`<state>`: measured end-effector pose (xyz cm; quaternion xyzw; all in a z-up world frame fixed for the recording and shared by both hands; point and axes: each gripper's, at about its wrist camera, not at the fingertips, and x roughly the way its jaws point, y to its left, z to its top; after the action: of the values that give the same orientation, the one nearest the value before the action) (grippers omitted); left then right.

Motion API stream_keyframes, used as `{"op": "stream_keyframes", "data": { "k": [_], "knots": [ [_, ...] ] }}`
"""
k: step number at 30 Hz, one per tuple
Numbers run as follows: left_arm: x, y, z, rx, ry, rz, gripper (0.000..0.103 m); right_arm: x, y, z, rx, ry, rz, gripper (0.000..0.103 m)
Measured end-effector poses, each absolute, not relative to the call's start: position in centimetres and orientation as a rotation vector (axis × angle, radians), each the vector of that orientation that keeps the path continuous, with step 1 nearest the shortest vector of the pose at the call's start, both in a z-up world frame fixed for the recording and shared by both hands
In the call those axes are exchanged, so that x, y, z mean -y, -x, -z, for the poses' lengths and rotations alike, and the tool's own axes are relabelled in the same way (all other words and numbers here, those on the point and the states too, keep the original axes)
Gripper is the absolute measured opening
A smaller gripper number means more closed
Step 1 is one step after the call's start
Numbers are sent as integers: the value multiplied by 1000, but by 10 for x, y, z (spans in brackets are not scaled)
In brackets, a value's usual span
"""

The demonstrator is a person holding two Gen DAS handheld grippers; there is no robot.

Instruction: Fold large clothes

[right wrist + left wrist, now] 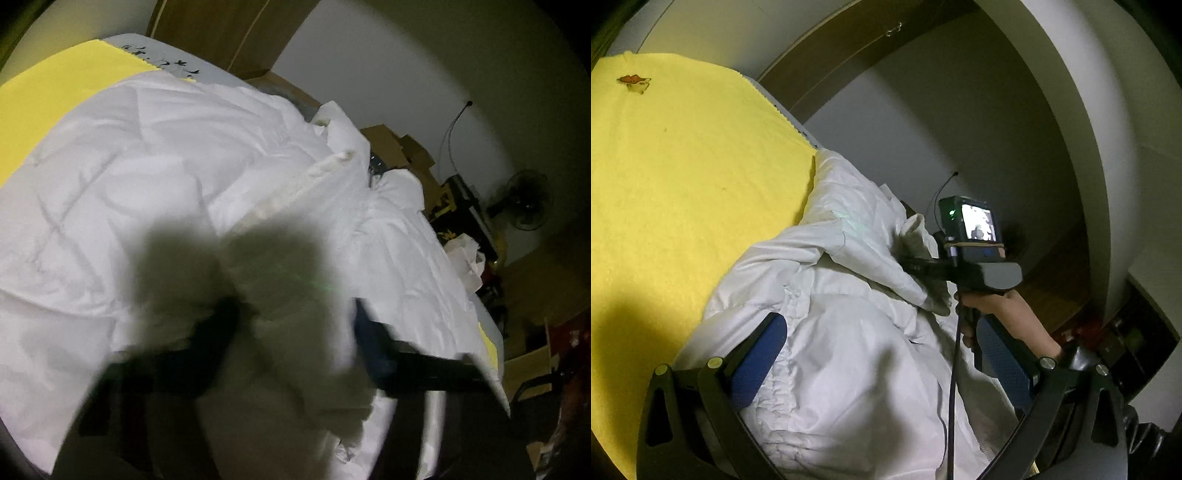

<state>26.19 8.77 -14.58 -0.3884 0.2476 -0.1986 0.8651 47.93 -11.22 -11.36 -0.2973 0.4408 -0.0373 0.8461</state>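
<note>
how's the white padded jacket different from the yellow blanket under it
The white padded jacket is crumpled and puffy; the yellow blanket lies flat and smooth. The jacket is quilted and plain white; the blanket is yellow with a small orange motif. The right gripper is pinching a fold of the jacket; nothing grips the blanket. Both lie on the bed.

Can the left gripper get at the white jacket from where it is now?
Probably yes: the left gripper is open, its blue pads on either side of the white jacket, nothing between. The right gripper grips fabric farther along, clear of it.
</note>
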Motion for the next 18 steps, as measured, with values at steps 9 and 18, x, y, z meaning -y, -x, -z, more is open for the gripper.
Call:
{"op": "stream_keyframes", "data": {
  "k": [9,18],
  "knots": [
    [-94,-263,146,-557,839,377,103,190,-436,58,-760,229,47,13],
    [-97,-271,51,-478,768,373,103,346,-399,44,-741,-342,-34,11]
  ]
}}
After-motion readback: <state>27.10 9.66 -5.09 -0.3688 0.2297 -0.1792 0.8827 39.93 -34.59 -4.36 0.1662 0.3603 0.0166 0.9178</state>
